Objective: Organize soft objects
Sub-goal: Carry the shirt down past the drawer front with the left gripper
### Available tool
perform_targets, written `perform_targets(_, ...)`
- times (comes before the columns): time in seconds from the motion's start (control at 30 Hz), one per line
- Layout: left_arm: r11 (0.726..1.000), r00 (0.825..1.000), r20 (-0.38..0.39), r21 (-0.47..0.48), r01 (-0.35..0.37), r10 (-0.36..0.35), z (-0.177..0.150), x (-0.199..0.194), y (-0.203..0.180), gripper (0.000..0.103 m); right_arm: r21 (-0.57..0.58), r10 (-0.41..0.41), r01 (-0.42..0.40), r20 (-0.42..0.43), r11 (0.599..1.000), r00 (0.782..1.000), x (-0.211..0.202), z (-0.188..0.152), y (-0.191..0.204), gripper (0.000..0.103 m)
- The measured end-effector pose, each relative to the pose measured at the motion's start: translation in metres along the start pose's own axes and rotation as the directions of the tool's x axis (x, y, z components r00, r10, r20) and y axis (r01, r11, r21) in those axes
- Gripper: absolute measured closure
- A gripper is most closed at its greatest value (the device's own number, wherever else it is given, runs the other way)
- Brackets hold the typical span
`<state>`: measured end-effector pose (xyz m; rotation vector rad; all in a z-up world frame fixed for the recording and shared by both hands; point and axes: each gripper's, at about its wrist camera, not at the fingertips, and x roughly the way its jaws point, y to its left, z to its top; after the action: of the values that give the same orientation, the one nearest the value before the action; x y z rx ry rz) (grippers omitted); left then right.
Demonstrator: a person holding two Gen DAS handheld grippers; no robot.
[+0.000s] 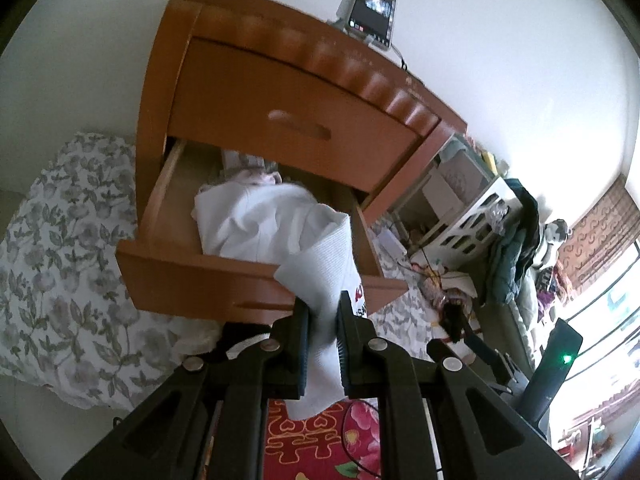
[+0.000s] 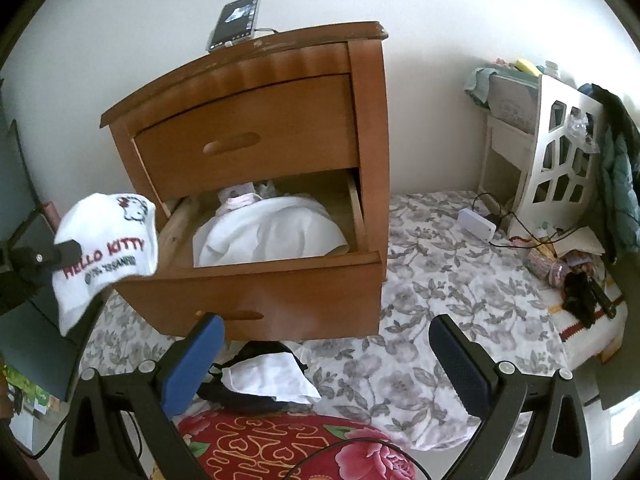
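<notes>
left claw (image 1: 323, 316) clamped on a white sock (image 1: 320, 280) | sock hangs over the open bottom drawer (image 1: 200, 276) | white clothes (image 1: 256, 220) piled inside | phone (image 1: 372, 10) up top of the nightstand (image 1: 280, 80)

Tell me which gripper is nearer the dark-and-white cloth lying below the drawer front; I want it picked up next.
Right. The right gripper hangs open just above the dark-and-white cloth, its blue finger beside it. The left gripper is off to the side, shut on the white sock by the open drawer.
</notes>
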<state>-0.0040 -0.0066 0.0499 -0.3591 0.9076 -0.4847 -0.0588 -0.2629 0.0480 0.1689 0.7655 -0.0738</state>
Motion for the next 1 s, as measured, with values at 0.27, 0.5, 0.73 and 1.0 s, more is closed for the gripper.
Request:
perform_targets(0.27,0.999,0.997,-0.08,0.034,0.024,-0.022,-0.009,0.023,-0.01,0.09,0.005,-0.005,0.005,-0.014,1.0,1.0,0.006,-0.001,-0.002,0.0)
perform_targets(0.5,0.998,0.99,-0.137,0.045,0.037,-0.031,-0.016,0.04,-0.015,0.09,0.011,-0.008,0.008,-0.026,1.0,1.0,0.01,-0.002,-0.005,0.0)
perform_targets(0.73,0.998,0.983,-0.183,0.053,0.038,-0.028,-0.02,0.053,-0.018,0.09,0.015,-0.012,0.013,-0.037,1.0,0.999,0.016,-0.002,-0.007,0.0)
perform_targets(1.0,0.998,0.973,-0.23,0.054,0.031,-0.018,-0.026,0.067,-0.016,0.09,0.021,-0.017,0.018,-0.044,1.0,0.999,0.021,-0.002,-0.01,0.0)
